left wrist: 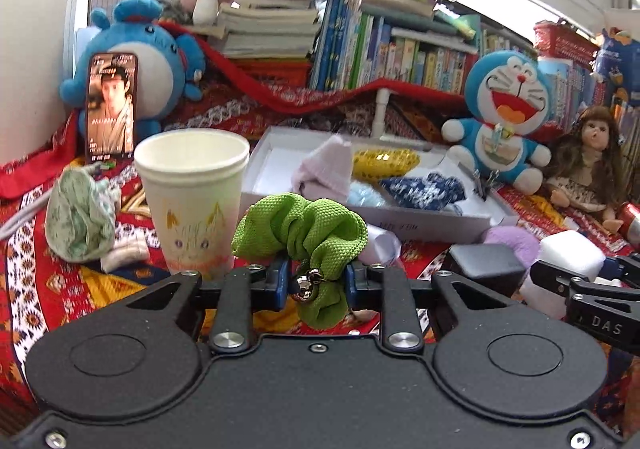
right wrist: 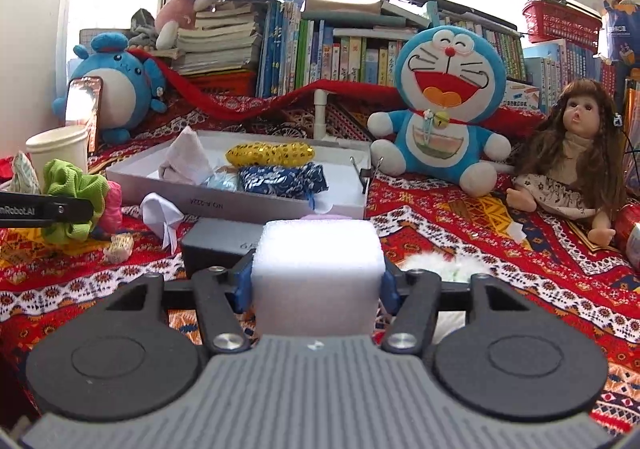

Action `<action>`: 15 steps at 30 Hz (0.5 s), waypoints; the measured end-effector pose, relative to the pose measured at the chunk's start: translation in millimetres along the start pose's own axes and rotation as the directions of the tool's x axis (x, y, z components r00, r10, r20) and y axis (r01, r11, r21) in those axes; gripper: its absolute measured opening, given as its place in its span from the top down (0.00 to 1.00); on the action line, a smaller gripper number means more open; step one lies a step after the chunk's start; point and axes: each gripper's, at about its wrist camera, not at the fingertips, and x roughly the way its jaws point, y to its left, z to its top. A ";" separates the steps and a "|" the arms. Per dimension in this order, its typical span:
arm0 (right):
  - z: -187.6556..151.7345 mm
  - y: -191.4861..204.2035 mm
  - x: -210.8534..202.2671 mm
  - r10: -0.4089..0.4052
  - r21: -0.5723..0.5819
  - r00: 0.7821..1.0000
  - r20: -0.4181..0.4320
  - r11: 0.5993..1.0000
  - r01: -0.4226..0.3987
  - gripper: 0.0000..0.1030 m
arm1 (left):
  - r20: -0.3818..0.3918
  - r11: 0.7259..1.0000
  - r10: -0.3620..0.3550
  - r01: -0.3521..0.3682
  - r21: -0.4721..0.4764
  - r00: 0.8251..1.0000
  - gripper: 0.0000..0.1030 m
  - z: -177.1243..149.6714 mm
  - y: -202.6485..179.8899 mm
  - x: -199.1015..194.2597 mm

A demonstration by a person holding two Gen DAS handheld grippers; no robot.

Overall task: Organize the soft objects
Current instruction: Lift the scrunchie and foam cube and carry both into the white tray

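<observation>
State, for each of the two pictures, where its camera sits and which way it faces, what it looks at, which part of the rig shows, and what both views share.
Left wrist: sits behind the left gripper, looking forward and slightly down at the cup and box; its own jaws are shut on the green scrunchie.
Right wrist: sits behind the right gripper, facing the same box; its own jaws grip the foam block.
Shared: box, scrunchie, foam block, Doraemon, doll.
</observation>
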 end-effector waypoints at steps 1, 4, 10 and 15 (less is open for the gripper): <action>2.0 -0.8 -1.3 -0.002 0.005 1.000 0.005 1.000 0.002 0.39 | 0.007 1.000 -0.005 0.005 0.001 1.000 0.76 2.7 -0.6 -2.3; 8.4 -3.3 -5.3 -0.012 0.015 1.000 0.020 1.000 0.012 0.39 | 0.022 1.000 -0.026 0.026 0.003 0.999 0.76 11.3 -2.1 -8.1; 21.8 -9.3 -9.0 -0.020 0.043 0.999 0.036 0.999 0.018 0.39 | 0.025 0.997 -0.073 0.073 -0.001 0.997 0.76 31.1 -3.3 -14.9; 33.6 -13.1 -9.5 -0.019 0.058 0.999 0.048 0.998 0.017 0.39 | 0.041 0.996 -0.093 0.093 0.006 0.995 0.76 48.9 -3.0 -18.4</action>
